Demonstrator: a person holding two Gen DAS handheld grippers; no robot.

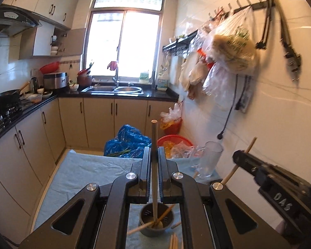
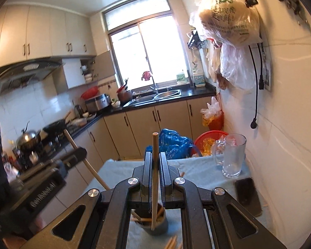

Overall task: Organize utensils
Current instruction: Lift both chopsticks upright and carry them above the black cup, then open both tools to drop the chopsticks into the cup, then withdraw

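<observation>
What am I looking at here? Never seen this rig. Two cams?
Yes. A person holds a two-finger gripper in each hand, each with a fisheye camera looking along its fingers. The left wrist view shows the left gripper shut on a chopstick; the right wrist view shows the right gripper shut on another chopstick. Both hang over a grey cup already holding chopsticks, on a light blue cloth. Loose chopsticks, a glass mug and a phone also lie there.
</observation>
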